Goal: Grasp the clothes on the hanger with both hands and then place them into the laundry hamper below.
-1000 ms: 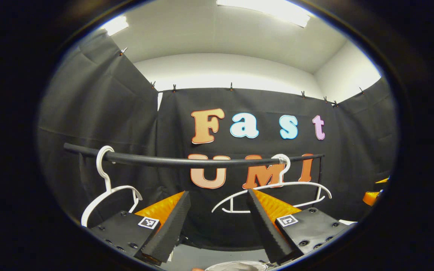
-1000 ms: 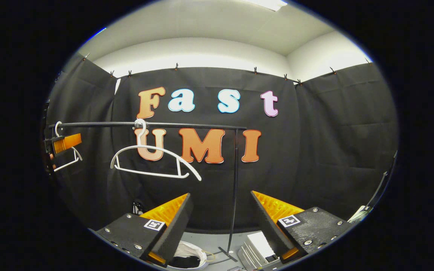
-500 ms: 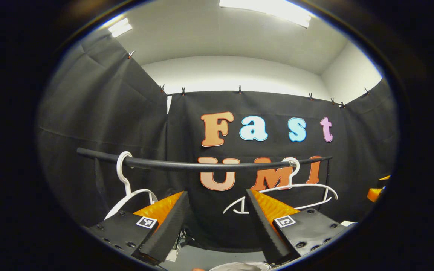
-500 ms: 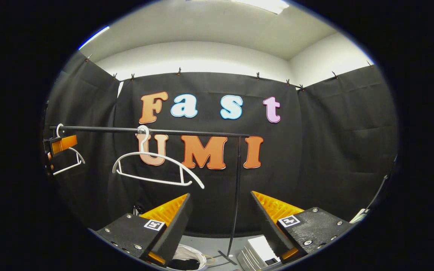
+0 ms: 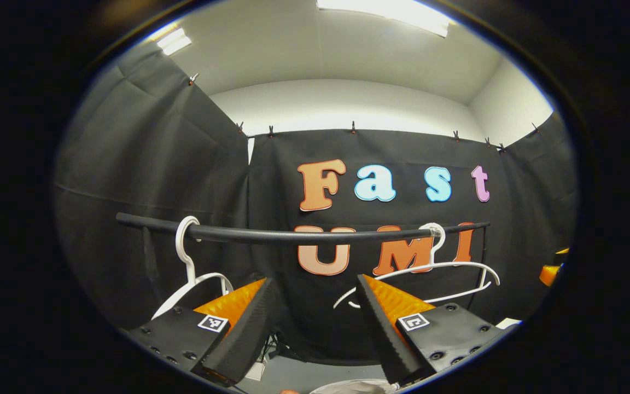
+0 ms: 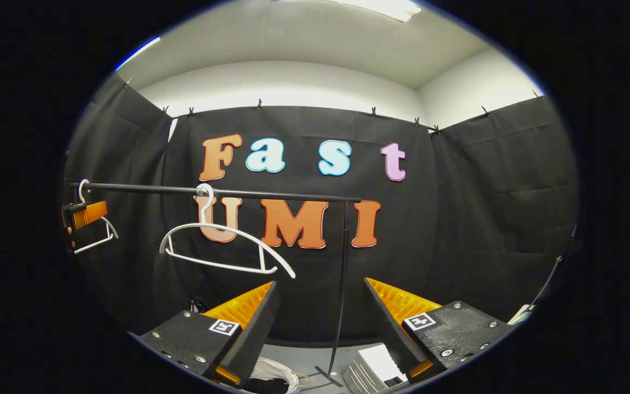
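A black rail (image 5: 304, 236) crosses the left gripper view with two white hangers on it, one at the left (image 5: 190, 276) and one at the right (image 5: 430, 268); both hang bare. My left gripper (image 5: 312, 287) is open below the rail, nothing between its fingers. In the right gripper view the rail (image 6: 271, 192) carries a bare white hanger (image 6: 222, 246), and the left gripper (image 6: 86, 213) hovers by the far-left hanger (image 6: 96, 238). My right gripper (image 6: 320, 287) is open and holds nothing. The hamper's white rim (image 6: 279, 373) peeks out at the bottom, something dark inside.
The rail's thin black upright (image 6: 341, 284) stands straight ahead of my right gripper, its foot on the grey floor. A white ribbed box (image 6: 372, 365) lies beside that foot. The right gripper (image 5: 549, 272) shows at the far right edge of the left gripper view.
In the left gripper view the rail and both hangers have slid to the right. The right gripper view has tilted slightly. Both grippers stay open.
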Tool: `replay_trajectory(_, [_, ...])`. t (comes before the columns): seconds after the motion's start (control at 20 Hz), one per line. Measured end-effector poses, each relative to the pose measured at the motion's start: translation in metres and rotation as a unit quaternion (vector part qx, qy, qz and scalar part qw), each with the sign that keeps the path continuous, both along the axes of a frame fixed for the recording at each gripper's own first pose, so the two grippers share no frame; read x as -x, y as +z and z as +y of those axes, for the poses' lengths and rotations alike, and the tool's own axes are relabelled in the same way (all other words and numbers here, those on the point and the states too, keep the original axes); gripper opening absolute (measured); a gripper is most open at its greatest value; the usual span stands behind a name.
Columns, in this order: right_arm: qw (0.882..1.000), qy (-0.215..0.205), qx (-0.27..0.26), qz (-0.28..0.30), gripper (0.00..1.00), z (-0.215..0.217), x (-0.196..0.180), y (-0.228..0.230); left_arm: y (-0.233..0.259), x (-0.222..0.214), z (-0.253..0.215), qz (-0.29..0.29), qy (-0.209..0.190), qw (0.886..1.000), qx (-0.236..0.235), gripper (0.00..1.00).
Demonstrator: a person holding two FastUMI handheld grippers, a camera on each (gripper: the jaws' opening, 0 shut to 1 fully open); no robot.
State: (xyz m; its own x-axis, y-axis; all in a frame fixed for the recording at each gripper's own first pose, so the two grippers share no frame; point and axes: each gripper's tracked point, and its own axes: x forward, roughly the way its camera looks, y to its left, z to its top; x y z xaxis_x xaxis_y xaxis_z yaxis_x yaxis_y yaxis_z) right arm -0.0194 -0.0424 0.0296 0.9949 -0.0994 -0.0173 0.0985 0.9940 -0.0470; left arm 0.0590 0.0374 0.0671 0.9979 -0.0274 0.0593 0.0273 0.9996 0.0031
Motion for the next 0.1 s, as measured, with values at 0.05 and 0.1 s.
replay_trajectory(0.05, [1.000, 0.000, -0.002, 0.000, 0.94, 0.0024, -0.0010, -0.0011, -0.0026, -0.0006, 0.0022, 0.001, 0.000, 1.000, 0.001, 0.97])
replay_trajectory(0.1, [1.000, 0.000, -0.003, 0.000, 0.94, 0.0042, -0.0011, -0.0014, -0.0049, -0.0021, 0.0025, 0.004, -0.001, 1.000, 0.001, 0.97])
